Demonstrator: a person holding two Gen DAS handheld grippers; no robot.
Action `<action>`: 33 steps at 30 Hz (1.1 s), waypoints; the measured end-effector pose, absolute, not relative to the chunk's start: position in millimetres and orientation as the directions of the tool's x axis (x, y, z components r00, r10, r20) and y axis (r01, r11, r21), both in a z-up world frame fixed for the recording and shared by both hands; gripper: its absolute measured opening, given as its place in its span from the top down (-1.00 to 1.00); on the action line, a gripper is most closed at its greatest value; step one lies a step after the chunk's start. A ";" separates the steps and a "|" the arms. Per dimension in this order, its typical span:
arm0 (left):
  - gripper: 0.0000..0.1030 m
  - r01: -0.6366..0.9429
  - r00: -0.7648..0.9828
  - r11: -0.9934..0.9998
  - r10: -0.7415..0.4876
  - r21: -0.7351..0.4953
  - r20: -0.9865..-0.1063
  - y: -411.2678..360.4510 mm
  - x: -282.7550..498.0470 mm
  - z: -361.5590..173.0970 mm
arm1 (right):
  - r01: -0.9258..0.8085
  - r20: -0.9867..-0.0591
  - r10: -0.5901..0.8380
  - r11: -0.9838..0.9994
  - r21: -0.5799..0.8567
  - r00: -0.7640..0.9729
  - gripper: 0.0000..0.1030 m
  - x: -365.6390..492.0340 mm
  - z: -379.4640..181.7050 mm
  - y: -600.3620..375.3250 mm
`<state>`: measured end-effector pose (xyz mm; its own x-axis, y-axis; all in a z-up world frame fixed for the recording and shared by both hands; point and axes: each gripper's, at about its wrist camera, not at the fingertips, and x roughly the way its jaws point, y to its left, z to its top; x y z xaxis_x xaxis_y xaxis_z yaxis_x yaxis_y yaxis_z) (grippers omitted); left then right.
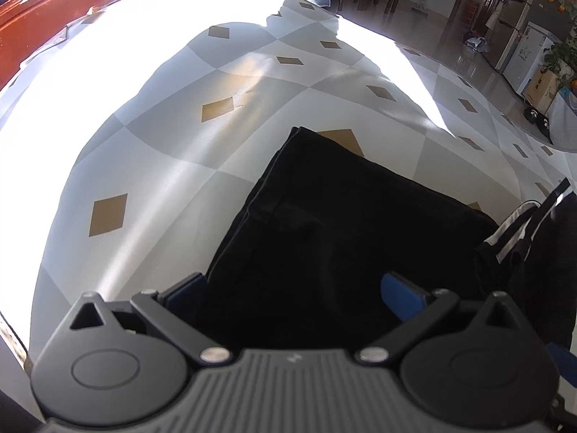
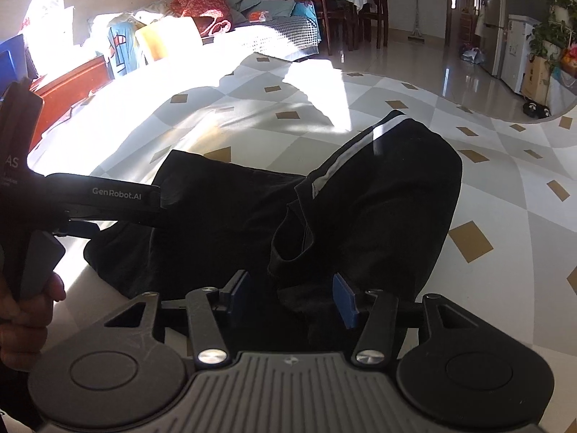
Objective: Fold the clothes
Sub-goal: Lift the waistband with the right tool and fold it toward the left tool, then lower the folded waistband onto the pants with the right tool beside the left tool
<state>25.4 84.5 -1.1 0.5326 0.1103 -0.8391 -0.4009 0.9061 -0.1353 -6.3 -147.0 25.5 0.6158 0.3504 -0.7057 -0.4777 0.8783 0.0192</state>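
So the black pants (image 1: 346,223) are lying on the table (image 1: 151,166), the one with the grey-and-white checked cloth and little tan diamonds, and there's loads of bare cloth up and to the left in the left wrist view. The table's far edge curves round where the shiny floor (image 2: 425,57) starts, well clear of the fabric. Left gripper (image 1: 294,294) has its blue fingers (image 1: 402,296) spread wide, hovering over the near end of the pants and not pinching anything. Right gripper (image 2: 294,297) is half open with a bunched fold of the pants between its fingers (image 2: 344,299), pads not squeezing it. The white side stripe (image 2: 346,155) runs up the leg beyond that.
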 end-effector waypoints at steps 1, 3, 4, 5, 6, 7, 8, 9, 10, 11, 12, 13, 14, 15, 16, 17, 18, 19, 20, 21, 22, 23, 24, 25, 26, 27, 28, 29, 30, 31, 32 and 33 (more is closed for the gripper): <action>-1.00 -0.399 0.532 0.907 0.110 -0.135 -0.839 84.1 25.4 -1.1 | -0.486 -0.705 0.343 0.874 -0.004 0.621 0.02 -8.3 24.8 -144.6; -1.00 -0.400 0.532 0.906 0.109 -0.136 -0.839 84.6 24.7 -0.9 | -0.505 -0.702 0.325 0.861 -0.058 0.634 0.01 -13.5 24.5 -139.2; -1.00 -0.404 0.531 0.904 0.109 -0.138 -0.840 85.8 24.4 -1.2 | -0.515 -0.699 0.322 0.853 -0.079 0.639 -0.01 -15.8 24.3 -136.9; -1.00 -0.409 0.530 0.902 0.110 -0.140 -0.841 87.2 24.0 -1.6 | -0.525 -0.695 0.321 0.845 -0.097 0.644 -0.04 -18.1 24.1 -134.5; -1.00 -0.415 0.527 0.899 0.110 -0.142 -0.843 88.4 23.7 -2.2 | -0.533 -0.693 0.318 0.839 -0.113 0.647 -0.05 -19.5 23.1 -132.4; -1.00 -0.421 0.524 0.896 0.111 -0.144 -0.845 89.7 23.4 -3.0 | -0.539 -0.692 0.315 0.833 -0.127 0.650 -0.06 -20.3 21.6 -130.6; -1.00 -0.427 0.521 0.892 0.111 -0.146 -0.846 90.9 23.1 -3.7 | -0.538 -0.690 0.313 0.833 -0.130 0.653 -0.06 -19.7 20.6 -129.5; -1.00 -0.429 0.520 0.891 0.111 -0.147 -0.847 91.1 23.0 -3.9 | -0.532 -0.687 0.313 0.837 -0.126 0.656 -0.06 -18.1 19.7 -128.8; -1.00 -0.431 0.519 0.890 0.110 -0.148 -0.847 91.2 22.8 -4.2 | -0.527 -0.684 0.313 0.841 -0.122 0.658 -0.06 -16.5 18.9 -128.2; -1.00 -0.432 0.519 0.889 0.109 -0.150 -0.848 91.3 22.7 -4.4 | -0.520 -0.684 0.311 0.846 -0.117 0.660 -0.06 -14.2 17.4 -127.5; -1.00 -0.429 0.520 0.892 0.111 -0.146 -0.847 90.5 22.7 -4.1 | -0.512 -0.684 0.308 0.852 -0.112 0.661 -0.06 -11.5 15.7 -126.9; -1.00 -0.425 0.521 0.894 0.114 -0.142 -0.846 89.7 22.8 -3.7 | -0.504 -0.684 0.305 0.857 -0.106 0.662 -0.06 -8.8 13.9 -126.3; -1.00 -0.422 0.521 0.896 0.114 -0.140 -0.846 89.3 22.7 -3.6 | -0.498 -0.682 0.301 0.860 -0.108 0.667 -0.06 -6.6 12.5 -124.9; -1.00 -0.420 0.522 0.897 0.114 -0.138 -0.845 88.9 22.6 -3.4 | -0.493 -0.678 0.296 0.862 -0.114 0.673 -0.06 -4.6 11.2 -123.2; -1.00 -0.419 0.522 0.898 0.114 -0.137 -0.845 89.2 22.5 -3.5 | -0.489 -0.674 0.291 0.864 -0.120 0.680 -0.07 -2.7 9.9 -121.4; -1.00 -0.421 0.521 0.897 0.115 -0.137 -0.846 89.7 22.3 -3.8 | -0.484 -0.669 0.286 0.866 -0.126 0.686 -0.07 -0.7 8.6 -119.6; -1.00 -0.422 0.519 0.896 0.116 -0.137 -0.847 90.3 22.2 -4.1 | -0.478 -0.667 0.279 0.869 -0.131 0.690 -0.07 1.6 7.1 -118.1; -1.00 -0.426 0.518 0.894 0.117 -0.137 -0.847 91.0 22.0 -4.5 | -0.471 -0.668 0.272 0.872 -0.134 0.692 -0.08 4.1 4.8 -117.1; -1.00 -0.428 0.517 0.893 0.116 -0.138 -0.848 91.8 21.7 -4.9 | -0.465 -0.670 0.265 0.875 -0.135 0.694 -0.08 6.5 2.1 -116.3; -1.00 -0.430 0.515 0.892 0.116 -0.140 -0.849 92.6 21.5 -5.2 | -0.458 -0.670 0.259 0.878 -0.136 0.695 -0.08 8.4 -0.5 -115.4; -1.00 -0.431 0.514 0.891 0.115 -0.140 -0.850 92.9 21.4 -5.6 | -0.455 -0.669 0.256 0.880 -0.138 0.698 -0.08 9.8 -2.6 -114.5; -1.00 -0.431 0.513 0.891 0.115 -0.139 -0.850 93.1 21.3 -5.8 | -0.453 -0.666 0.254 0.880 -0.140 0.701 -0.08 11.1 -4.4 -113.7; -1.00 -0.431 0.512 0.892 0.116 -0.138 -0.851 93.3 21.4 -5.9 | -0.452 -0.664 0.252 0.880 -0.145 0.704 -0.08 11.9 -6.3 -112.7; -1.00 -0.431 0.512 0.892 0.116 -0.138 -0.851 93.6 21.4 -6.1 | -0.455 -0.662 0.251 0.878 -0.153 0.707 -0.08 12.2 -8.1 -111.3; -1.00 -0.431 0.511 0.892 0.116 -0.137 -0.852 93.9 21.4 -6.3 | -0.459 -0.660 0.251 0.874 -0.161 0.708 -0.07 12.0 -9.8 -109.9; -1.00 -0.432 0.510 0.891 0.115 -0.138 -0.852 94.2 21.3 -6.5 | -0.465 -0.659 0.251 0.869 -0.169 0.709 -0.07 11.6 -11.3 -108.6; -1.00 -0.433 0.509 0.891 0.114 -0.139 -0.853 94.7 21.1 -6.9 | -0.467 -0.657 0.246 0.865 -0.184 0.713 -0.05 10.8 -13.4 -107.1; -1.00 -0.434 0.508 0.890 0.114 -0.139 -0.854 95.2 21.1 -7.2 | -0.468 -0.653 0.240 0.862 -0.198 0.718 0.00 9.8 -15.4 -106.2; -1.00 -0.435 0.507 0.890 0.114 -0.139 -0.855 95.8 21.2 -7.6 | -0.465 -0.650 0.235 0.861 -0.206 0.723 0.04 9.6 -17.1 -106.0; -1.00 -0.436 0.506 0.889 0.113 -0.140 -0.855 96.1 21.2 -7.8 | -0.461 -0.649 0.233 0.864 -0.204 0.724 0.11 10.1 -17.9 -106.8; -1.00 -0.437 0.506 0.888 0.113 -0.142 -0.855 96.6 21.0 -7.9 | -0.458 -0.649 0.235 0.867 -0.197 0.723 0.20 10.9 -18.2 -108.1; -1.00 -0.438 0.506 0.887 0.112 -0.143 -0.855 97.0 20.8 -7.8 | -0.456 -0.650 0.239 0.870 -0.186 0.721 0.23 11.8 -18.0 -109.4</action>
<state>20.8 97.0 -7.8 0.5057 0.1124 -0.8553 -0.4383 0.8875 -0.1425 11.8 -109.4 -18.0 0.7210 0.2389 -0.6505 -0.4564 0.8701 -0.1863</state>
